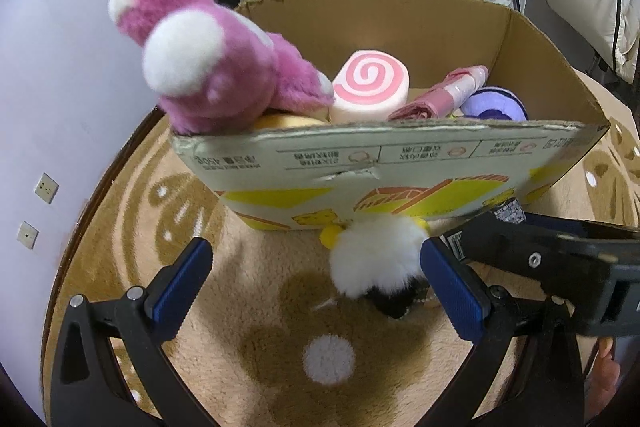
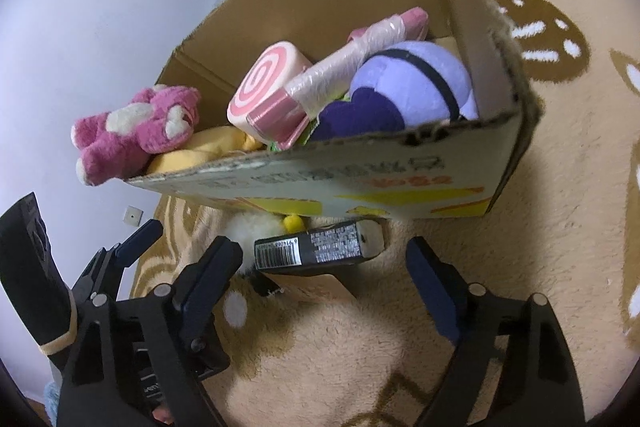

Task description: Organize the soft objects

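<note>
Open right hand-held gripper (image 2: pixel 324 275), black tube (image 2: pixel 318 247) between, apparently untouched

Both cams sat low over the rug (image 1: pixel 120 227), angled down and fwd, close to the cardboard box (image 1: pixel 400 155). Left view faced its near wall almost square-on; right view looked from further right, catching the corner (image 2: pixel 516 131) — more top-down. Shared: box, pink bear (image 2: pixel 132 131), swirl cushion (image 1: pixel 372 87), white fluffy toy (image 1: pixel 376 255) — and each other's rig.
</note>
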The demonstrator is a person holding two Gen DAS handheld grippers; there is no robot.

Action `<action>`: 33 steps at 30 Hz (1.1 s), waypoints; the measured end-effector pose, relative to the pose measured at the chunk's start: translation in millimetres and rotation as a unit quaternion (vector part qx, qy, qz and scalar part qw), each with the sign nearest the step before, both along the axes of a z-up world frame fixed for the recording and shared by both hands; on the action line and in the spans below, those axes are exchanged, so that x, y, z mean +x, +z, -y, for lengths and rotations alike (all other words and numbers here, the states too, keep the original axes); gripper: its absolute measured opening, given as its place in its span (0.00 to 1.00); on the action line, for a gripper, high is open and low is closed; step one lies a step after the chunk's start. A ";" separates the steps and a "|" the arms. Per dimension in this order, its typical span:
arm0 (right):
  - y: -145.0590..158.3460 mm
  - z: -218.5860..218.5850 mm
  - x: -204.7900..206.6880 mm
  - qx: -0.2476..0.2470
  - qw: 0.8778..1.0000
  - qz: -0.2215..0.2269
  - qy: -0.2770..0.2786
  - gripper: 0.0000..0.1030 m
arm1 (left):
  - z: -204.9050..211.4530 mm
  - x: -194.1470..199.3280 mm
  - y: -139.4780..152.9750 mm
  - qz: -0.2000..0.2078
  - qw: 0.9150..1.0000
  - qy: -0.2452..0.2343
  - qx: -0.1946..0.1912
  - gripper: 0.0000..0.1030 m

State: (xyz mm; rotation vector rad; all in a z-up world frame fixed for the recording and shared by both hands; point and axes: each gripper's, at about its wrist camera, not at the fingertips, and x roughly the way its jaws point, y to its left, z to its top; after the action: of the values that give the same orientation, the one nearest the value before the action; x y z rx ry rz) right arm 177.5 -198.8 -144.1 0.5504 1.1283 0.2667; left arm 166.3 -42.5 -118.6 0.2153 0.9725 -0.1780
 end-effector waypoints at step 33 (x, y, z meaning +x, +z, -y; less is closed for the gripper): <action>-18.0 -23.0 6.6 -0.024 1.000 -0.002 0.000 0.82 | 11.1 22.6 -29.1 -0.002 1.000 -0.005 0.028 1.00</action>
State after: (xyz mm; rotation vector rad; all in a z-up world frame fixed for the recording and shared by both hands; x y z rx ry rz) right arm 184.0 -175.8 -162.1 0.5085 1.1362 0.2367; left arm 188.9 -53.6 -147.6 0.2707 0.9805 -0.1601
